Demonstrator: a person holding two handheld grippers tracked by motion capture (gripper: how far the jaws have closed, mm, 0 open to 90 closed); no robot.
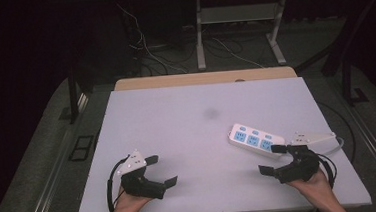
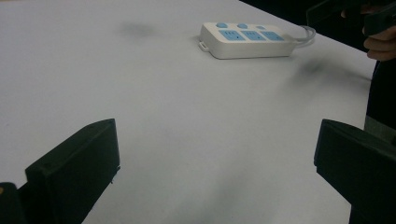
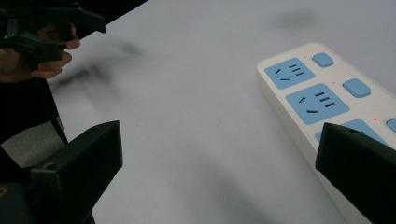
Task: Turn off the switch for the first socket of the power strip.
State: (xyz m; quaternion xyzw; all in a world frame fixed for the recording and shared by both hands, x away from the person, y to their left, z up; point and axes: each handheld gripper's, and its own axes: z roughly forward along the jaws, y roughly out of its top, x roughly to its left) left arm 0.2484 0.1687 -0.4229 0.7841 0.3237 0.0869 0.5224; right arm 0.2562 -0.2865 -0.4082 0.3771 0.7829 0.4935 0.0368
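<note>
The power strip lies flat toward the counter's right side, just ahead of your right tongs, which, like your left tongs well apart, gape wide and empty, so you seem poised to reach; next, straddle its near end.

No readable text, brand, number or sign anywhere, white power strip with blue socket faces and blue switches carries no legible marking, only a tiny red dot of light beside one switch
</note>
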